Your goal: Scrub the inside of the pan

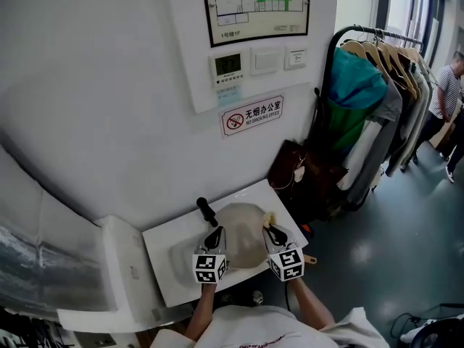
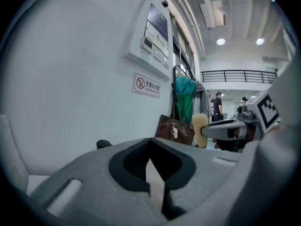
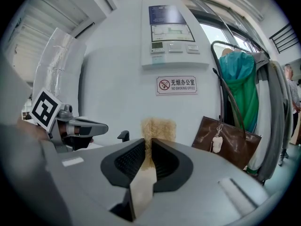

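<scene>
Two tools sit over the round, pale pan (image 1: 243,227) on your white table (image 1: 170,285), its black handle (image 1: 206,210) at 11 o'clock. Your right tool (image 3: 146,143) pinches a fuzzy tan sponge (image 3: 159,126). Your left tool (image 2: 150,157) is squeezed narrow, with nothing in it.

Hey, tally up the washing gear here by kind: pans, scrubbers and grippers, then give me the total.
Pan: 1
Scrubber: 1
Grippers: 2, the left gripper and the right gripper
Total: 4
</scene>
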`<state>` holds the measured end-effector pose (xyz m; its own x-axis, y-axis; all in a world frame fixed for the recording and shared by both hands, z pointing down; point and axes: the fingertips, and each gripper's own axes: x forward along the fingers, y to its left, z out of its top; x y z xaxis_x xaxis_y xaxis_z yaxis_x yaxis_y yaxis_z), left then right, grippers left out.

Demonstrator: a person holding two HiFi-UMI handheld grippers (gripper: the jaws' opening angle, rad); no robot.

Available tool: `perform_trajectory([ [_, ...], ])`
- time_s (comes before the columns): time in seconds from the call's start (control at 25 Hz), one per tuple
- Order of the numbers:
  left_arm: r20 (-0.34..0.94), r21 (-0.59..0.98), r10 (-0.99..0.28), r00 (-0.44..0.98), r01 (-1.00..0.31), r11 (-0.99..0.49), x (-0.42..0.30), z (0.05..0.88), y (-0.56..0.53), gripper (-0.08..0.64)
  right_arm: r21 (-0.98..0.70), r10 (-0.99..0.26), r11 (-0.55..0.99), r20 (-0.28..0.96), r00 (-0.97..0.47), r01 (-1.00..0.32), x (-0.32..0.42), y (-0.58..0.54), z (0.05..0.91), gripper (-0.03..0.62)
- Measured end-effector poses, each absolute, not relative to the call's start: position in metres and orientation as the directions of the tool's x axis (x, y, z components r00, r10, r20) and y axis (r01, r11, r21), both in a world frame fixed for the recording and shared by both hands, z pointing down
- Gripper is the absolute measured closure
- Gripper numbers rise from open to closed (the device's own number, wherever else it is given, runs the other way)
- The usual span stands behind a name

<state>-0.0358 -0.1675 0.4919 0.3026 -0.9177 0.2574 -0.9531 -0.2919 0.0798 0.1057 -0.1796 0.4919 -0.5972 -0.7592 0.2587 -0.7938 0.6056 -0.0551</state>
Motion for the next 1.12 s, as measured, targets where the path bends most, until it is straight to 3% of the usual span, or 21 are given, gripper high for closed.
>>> perform_trajectory([
  [1.12,0.195,0.057,-0.927,0.319,-0.948,-0.314,-0.122,0.464,-0.153,0.560,-0.015,-0.864,0.464,0.216,-0.456,-0.886,0.095,-0.167,0.456,0.541],
])
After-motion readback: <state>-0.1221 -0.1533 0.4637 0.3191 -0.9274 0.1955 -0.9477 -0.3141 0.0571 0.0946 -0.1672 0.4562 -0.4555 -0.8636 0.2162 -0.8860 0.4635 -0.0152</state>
